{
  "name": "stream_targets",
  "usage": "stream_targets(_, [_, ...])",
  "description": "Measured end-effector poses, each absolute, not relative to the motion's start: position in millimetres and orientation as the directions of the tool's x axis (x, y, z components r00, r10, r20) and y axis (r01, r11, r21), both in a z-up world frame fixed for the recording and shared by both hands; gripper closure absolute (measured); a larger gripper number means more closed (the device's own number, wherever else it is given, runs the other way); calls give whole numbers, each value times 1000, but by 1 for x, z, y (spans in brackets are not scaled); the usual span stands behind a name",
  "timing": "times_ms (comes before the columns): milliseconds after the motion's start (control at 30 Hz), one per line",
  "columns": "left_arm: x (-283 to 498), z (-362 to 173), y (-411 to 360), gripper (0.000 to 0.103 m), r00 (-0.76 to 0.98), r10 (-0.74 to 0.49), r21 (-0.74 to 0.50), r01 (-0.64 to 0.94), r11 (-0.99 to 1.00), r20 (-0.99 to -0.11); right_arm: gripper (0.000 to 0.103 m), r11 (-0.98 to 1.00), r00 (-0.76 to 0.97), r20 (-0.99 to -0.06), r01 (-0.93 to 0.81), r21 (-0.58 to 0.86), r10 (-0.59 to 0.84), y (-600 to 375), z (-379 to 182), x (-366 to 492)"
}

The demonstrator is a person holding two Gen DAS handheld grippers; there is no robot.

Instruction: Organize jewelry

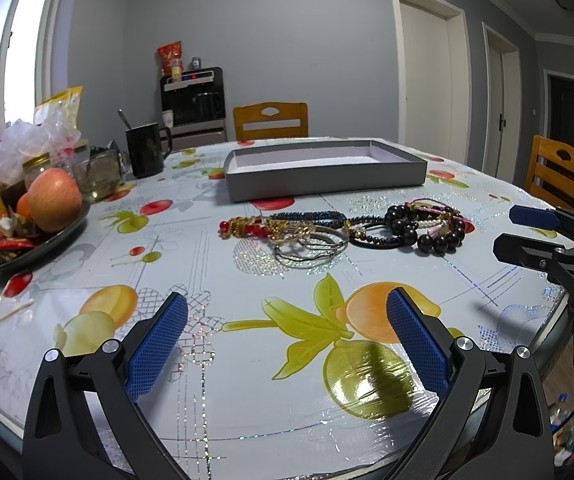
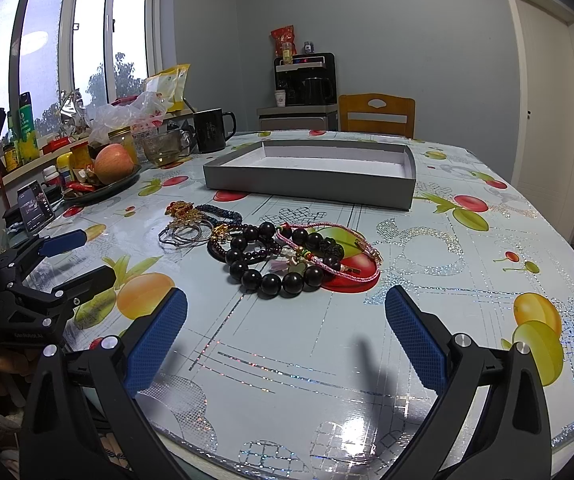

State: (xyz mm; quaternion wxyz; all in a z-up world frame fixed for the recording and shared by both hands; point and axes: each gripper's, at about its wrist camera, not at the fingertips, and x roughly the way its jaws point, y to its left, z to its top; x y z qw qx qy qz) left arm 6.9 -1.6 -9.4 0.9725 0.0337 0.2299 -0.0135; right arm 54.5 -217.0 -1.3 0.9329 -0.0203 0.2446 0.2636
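The left gripper [image 1: 287, 336] sits nearest the lens, its blue-padded fingers [image 1: 157, 348] spread wide with nothing between them, hovering over the near edge of the table [image 1: 215, 400] and its fruit-printed cover. The right gripper [image 2: 287, 336] is likewise wide open and empty above its own stretch of table; from the left wrist view it also shows at the right edge, fingers apart.

The jewelry lies in a loose row on the table between the grippers and a shallow grey box [image 1: 327, 182]. At the left of the row is a red and gold beaded piece [image 1: 243, 228], then a blue beaded bracelet [image 1: 307, 216], and thin silver bangles [image 1: 311, 248] just in front of it. To the right, a large black bead bracelet [image 2: 275, 268] overlaps a pink cord bracelet [image 2: 339, 256] and what seems to be a string of smaller dark beads, though the tangle makes that hard to separate. The box holds nothing visible.

On the left side of the table stand a black mug [image 1: 145, 152] and a plate with an apple [image 1: 53, 200].
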Motion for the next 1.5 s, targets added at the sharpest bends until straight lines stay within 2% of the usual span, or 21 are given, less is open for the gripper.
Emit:
stream_targets(433, [3, 4, 7, 4, 885, -78, -22, 77, 997, -459, 5, 860, 727, -492, -502, 93, 478, -215, -2, 56])
stream_targets(733, [11, 33, 10, 4, 877, -35, 78, 82, 994, -480, 5, 837, 693, -527, -543, 67, 492, -207, 12, 55])
stream_targets(900, [30, 44, 18, 4, 844, -60, 73, 116, 991, -533, 5, 812, 665, -555, -583, 32, 500, -201, 30, 60])
stream_targets(1133, [67, 55, 33, 6, 766, -164, -38, 179, 983, -622, 5, 804, 634, -624, -594, -14, 457, -200, 42, 88])
stream_targets(1300, [92, 55, 26, 8, 722, -145, 15, 211, 977, -676, 5, 799, 608, -656, -601, -13, 447, -200, 43, 109])
stream_targets(1367, [104, 53, 24, 13, 702, -151, 27, 235, 972, -696, 8, 798, 597, -664, -602, -2, 449, -201, 42, 115])
stream_targets(1400, [109, 52, 25, 18, 690, -158, 18, 240, 971, -706, 11, 798, 592, -668, -602, 6, 451, -201, 41, 118])
stream_targets(1500, [131, 42, 34, 32, 644, -186, -46, 228, 973, -742, 12, 802, 585, -672, -597, 20, 453, -203, 39, 122])
